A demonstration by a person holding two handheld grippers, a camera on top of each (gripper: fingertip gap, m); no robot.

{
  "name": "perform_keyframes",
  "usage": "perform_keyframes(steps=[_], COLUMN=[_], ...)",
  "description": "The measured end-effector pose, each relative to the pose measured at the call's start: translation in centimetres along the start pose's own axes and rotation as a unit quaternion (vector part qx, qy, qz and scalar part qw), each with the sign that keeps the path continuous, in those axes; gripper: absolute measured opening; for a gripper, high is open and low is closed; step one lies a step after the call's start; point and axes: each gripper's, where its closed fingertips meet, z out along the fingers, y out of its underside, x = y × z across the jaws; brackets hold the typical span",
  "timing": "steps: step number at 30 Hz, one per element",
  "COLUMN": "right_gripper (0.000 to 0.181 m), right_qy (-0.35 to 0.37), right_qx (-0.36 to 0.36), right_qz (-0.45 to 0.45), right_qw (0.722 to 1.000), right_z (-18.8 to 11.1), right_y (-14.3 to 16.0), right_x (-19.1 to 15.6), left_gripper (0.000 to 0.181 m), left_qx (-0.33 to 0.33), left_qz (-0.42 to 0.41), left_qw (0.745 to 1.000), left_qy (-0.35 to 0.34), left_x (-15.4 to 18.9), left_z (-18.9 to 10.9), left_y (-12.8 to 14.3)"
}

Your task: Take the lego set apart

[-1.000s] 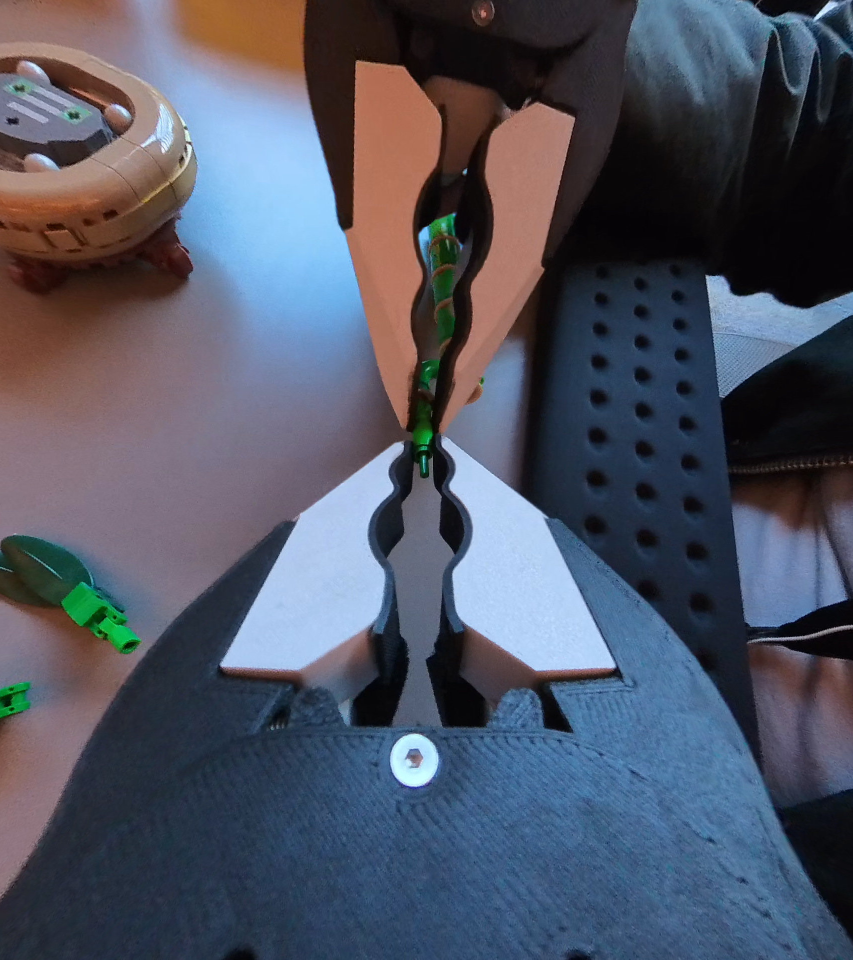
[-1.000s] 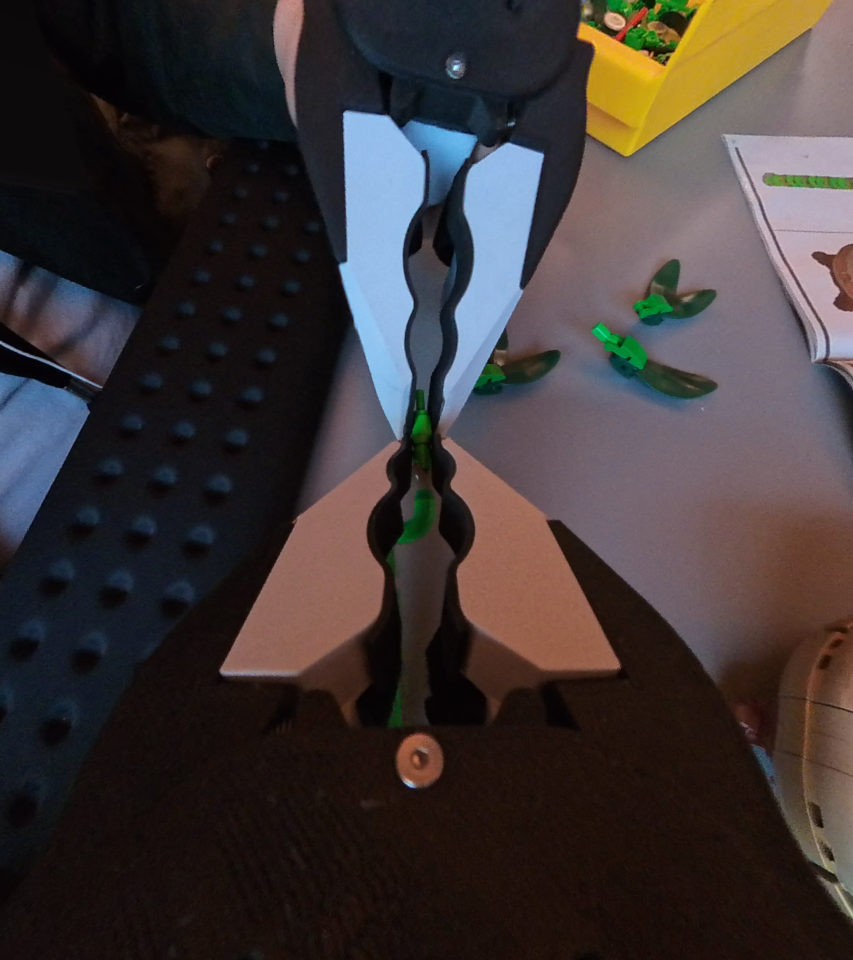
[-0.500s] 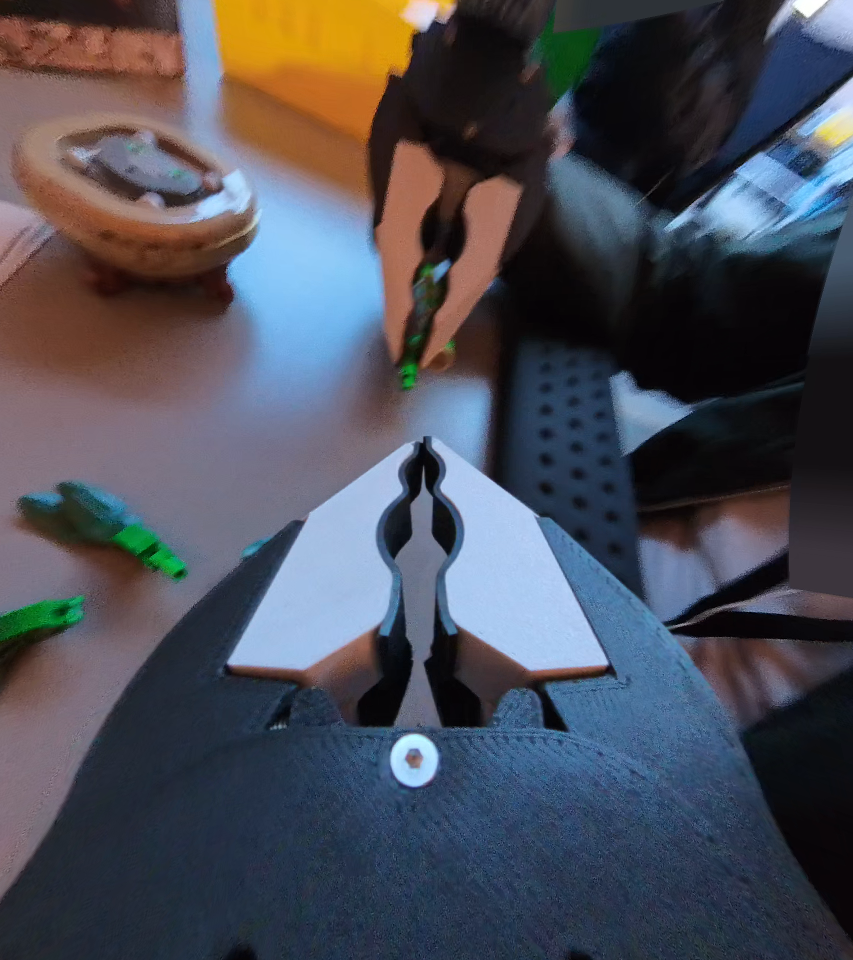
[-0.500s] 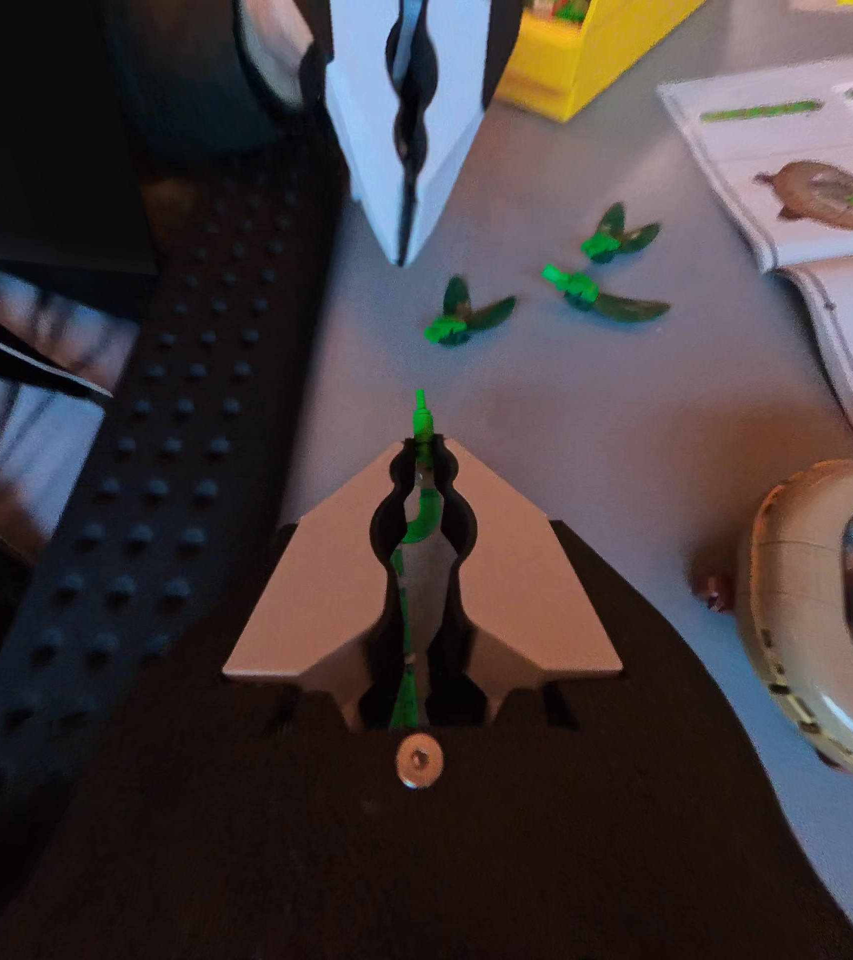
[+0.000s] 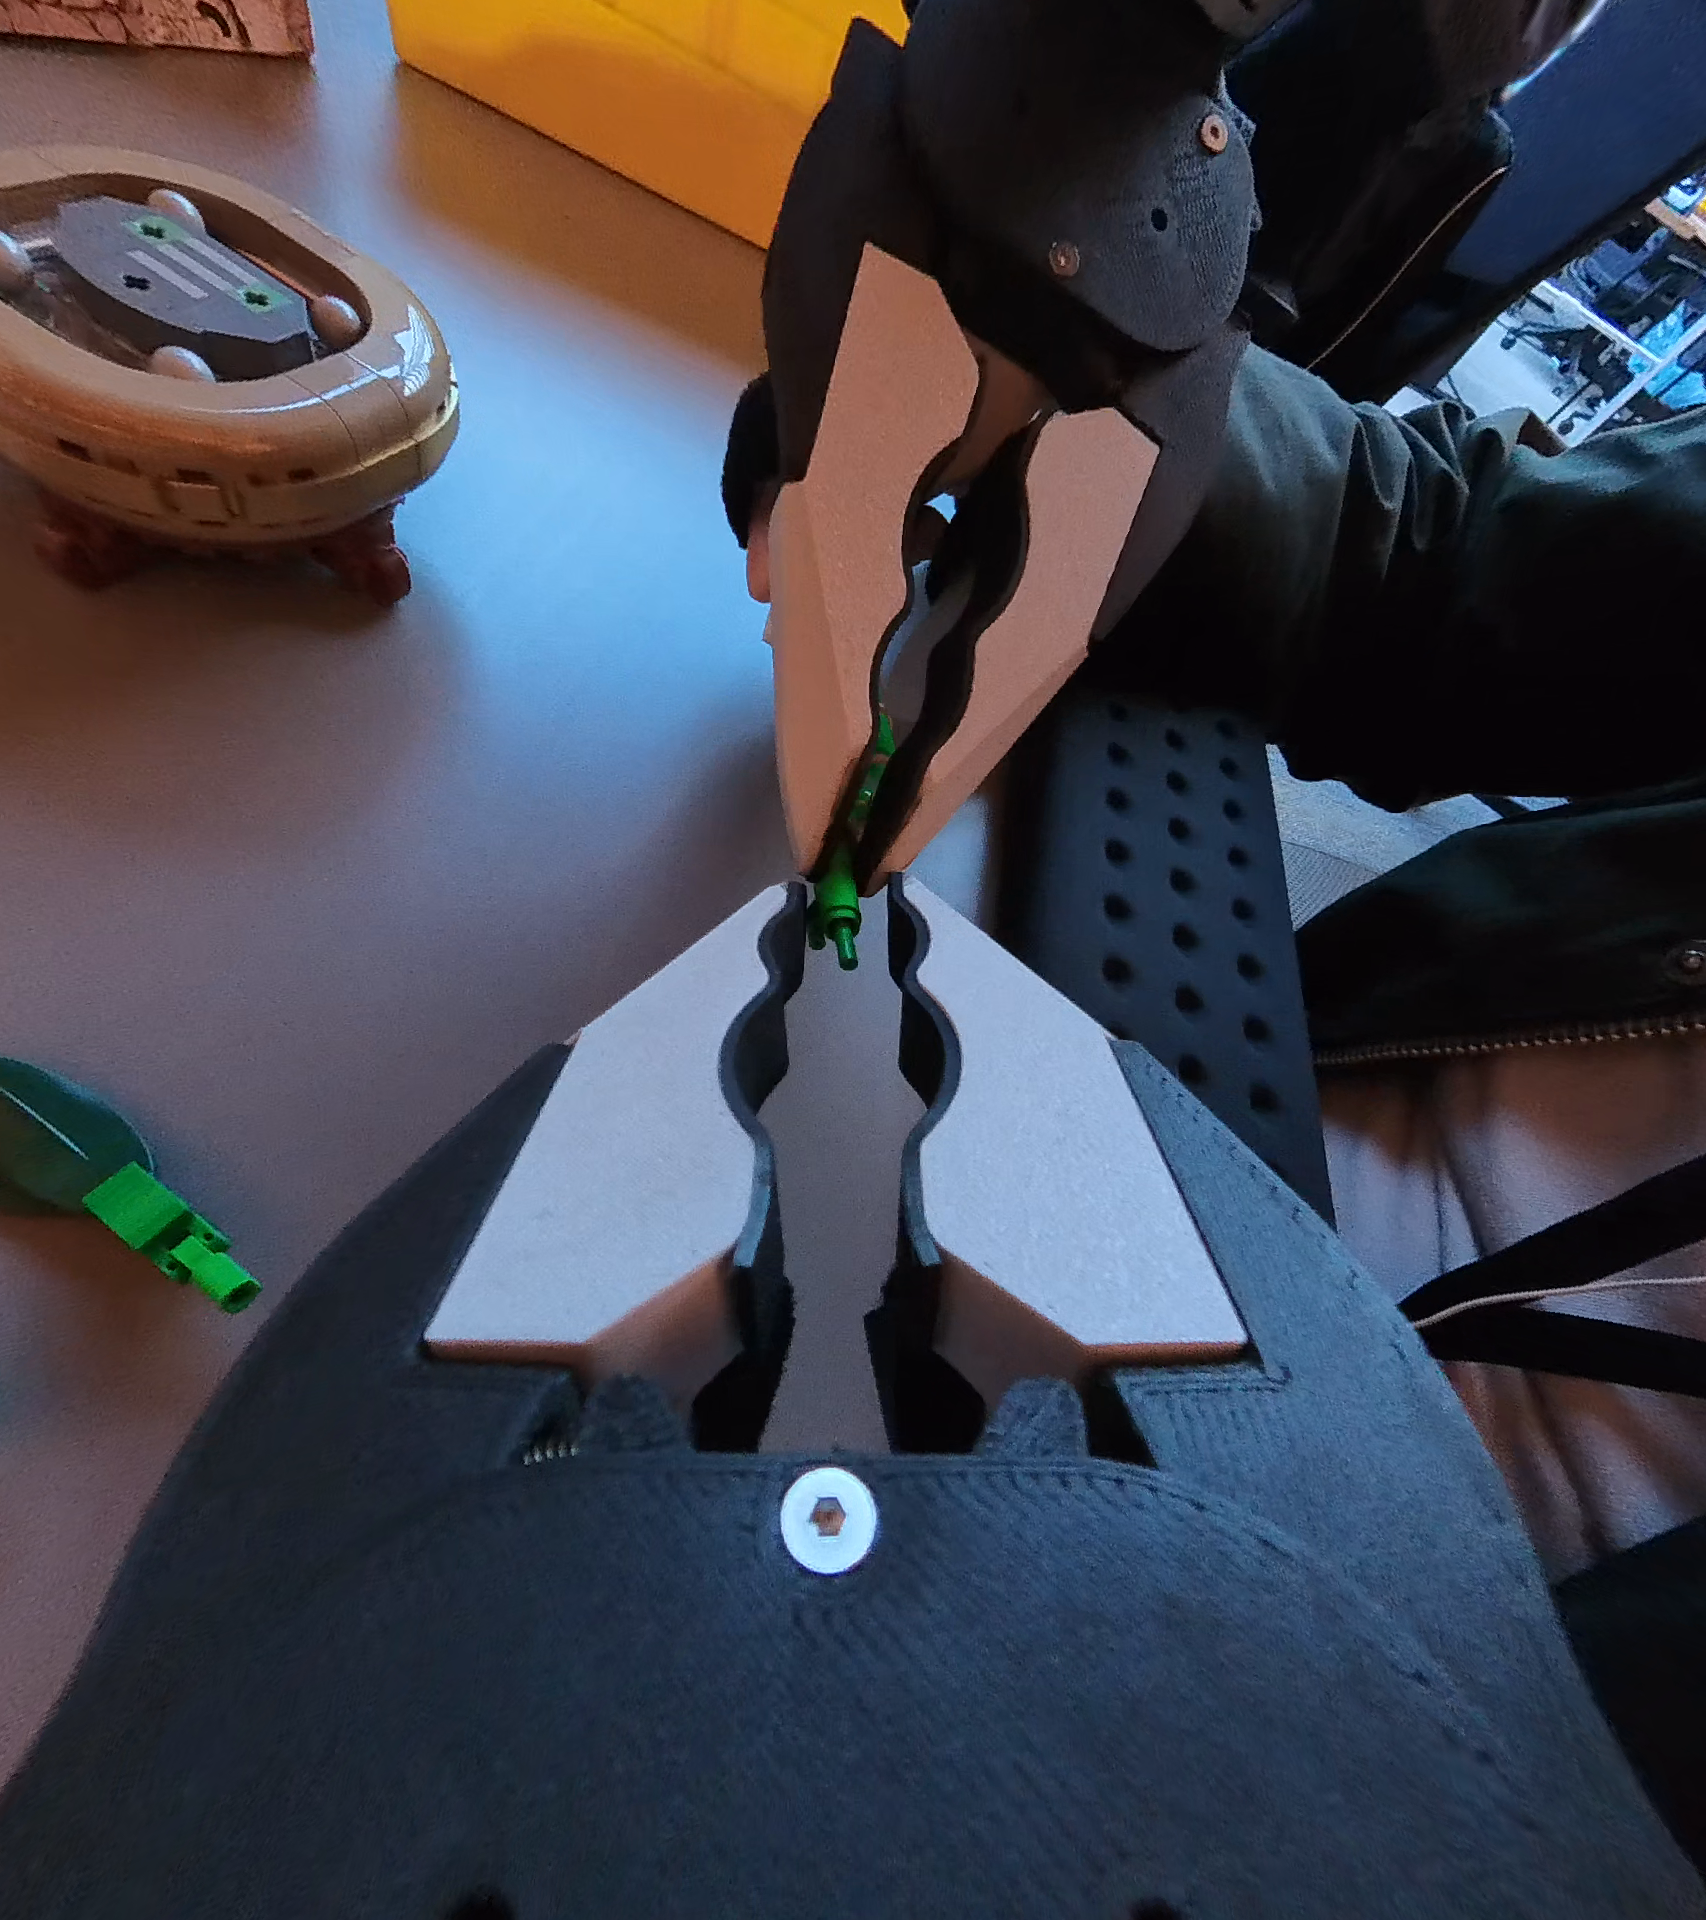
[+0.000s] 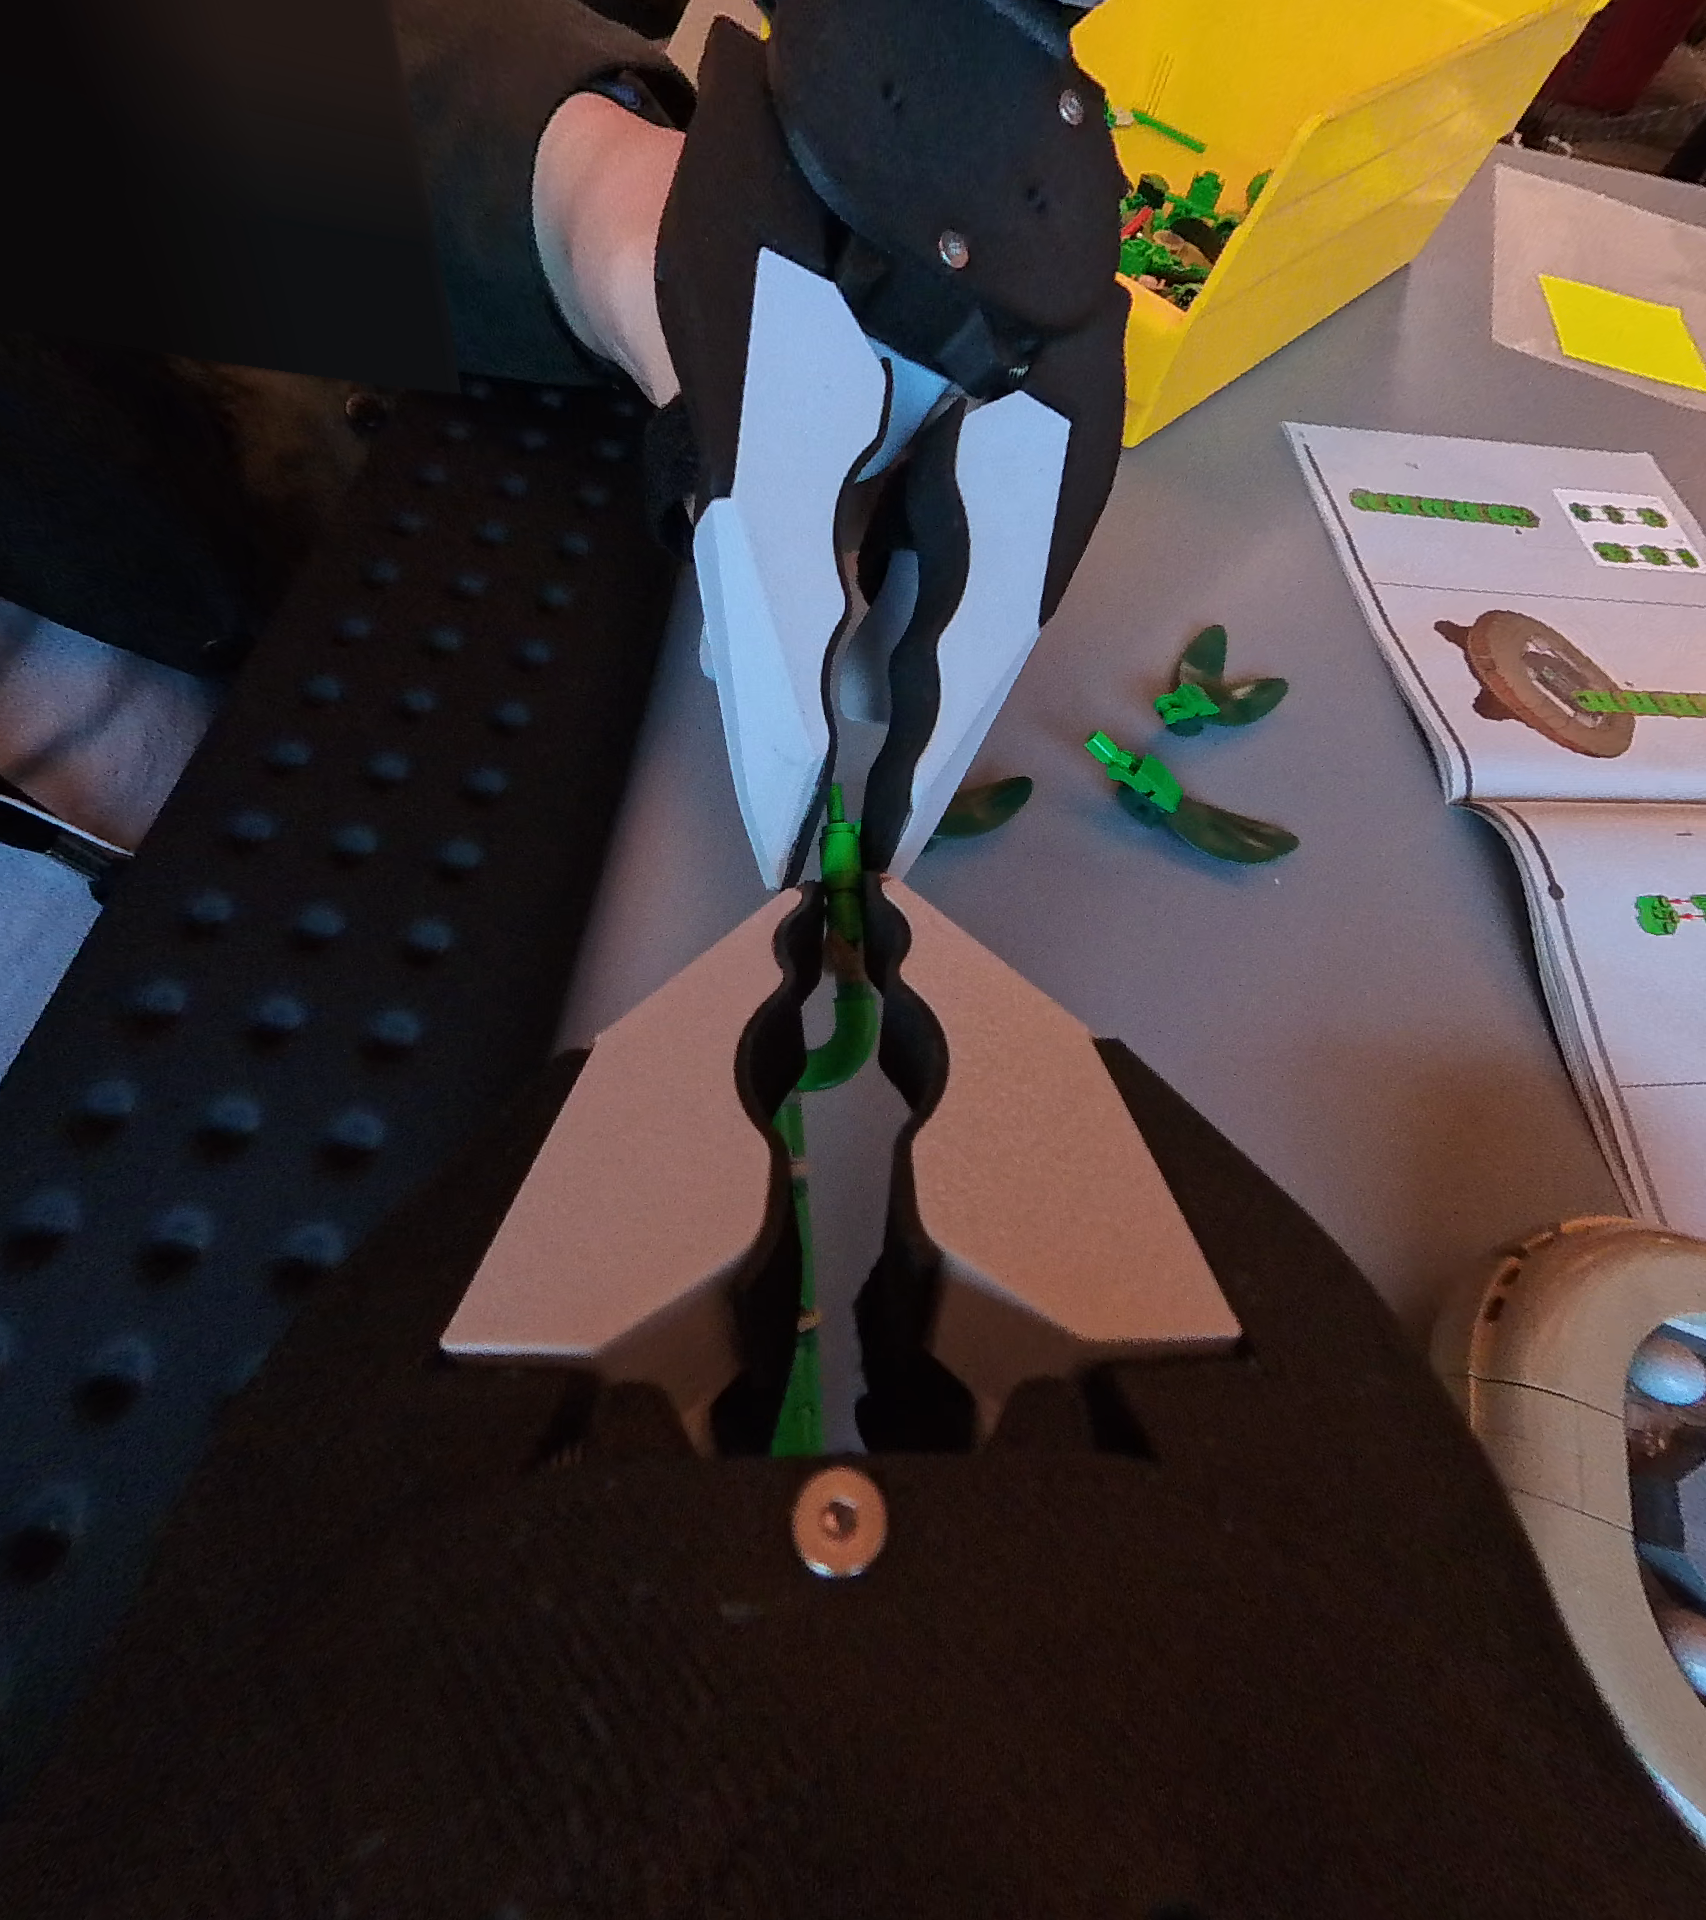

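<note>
Stem [image 6: 833, 1049] w/ curve clamped in R jaws, only R view; L jaws parted round its tip.

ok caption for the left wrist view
Left gripper open around the green stem tip held by the right gripper.

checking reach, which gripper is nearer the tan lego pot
Right. The right gripper has the tan lego pot close beside its body; the left gripper sees it farther off across the table.
</note>
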Motion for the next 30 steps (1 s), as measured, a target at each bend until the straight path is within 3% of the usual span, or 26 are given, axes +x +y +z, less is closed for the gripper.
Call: perform_keyframes(steps=[14, 26, 30], right_gripper=[0.007, 0.008, 0.008], right_qy=[-0.083, -0.007, -0.015], right_qx=[0.044, -0.028, -0.022], right_qz=[0.041, 0.002, -0.004], right_qw=[0.995, 1.000, 1.000], right_z=[-0.3, 0.6, 0.2], right_y=[-0.9, 0.2, 0.0], right_x=[-2.0, -0.8, -1.4], left_gripper=[0.007, 0.006, 0.006], left_qx=[-0.005, -0.019, -0.010], left_qz=[-0.028, -0.024, -0.016], left_qw=[0.996, 0.999, 0.999], left_qy=[0.080, 0.024, 0.031], left_x=[2.0, 0.4, 1.0], left_z=[-0.6, -0.6, -0.5], left_y=[0.3, 0.7, 0.5])
